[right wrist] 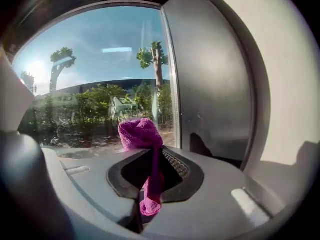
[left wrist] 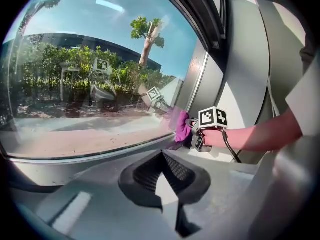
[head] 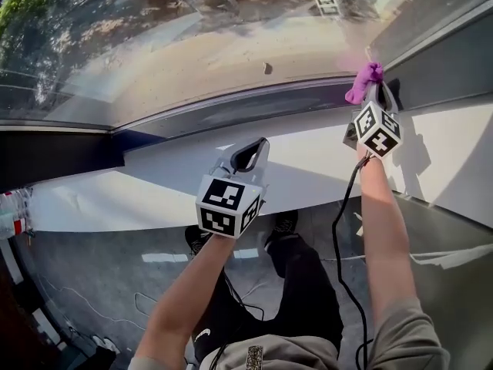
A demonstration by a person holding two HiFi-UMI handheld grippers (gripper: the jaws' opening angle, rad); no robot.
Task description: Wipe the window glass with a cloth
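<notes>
right gripper [right wrist: 150,156] pinches a bunched magenta cloth [right wrist: 139,133] by the glass [right wrist: 90,69], left gripper [left wrist: 161,156] closed.

Sunlit white window sill [head: 115,195]

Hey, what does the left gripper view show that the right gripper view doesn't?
Only the left gripper view: the right hand-held gripper seen from outside, its marker cube, the person's forearm and the cable. The left hand-held gripper is shut with nothing in it.
Only the right gripper view: the tail of the purple cloth hanging down between the jaws that clamp it.
Both: that cloth by the window glass, with trees outside.
</notes>
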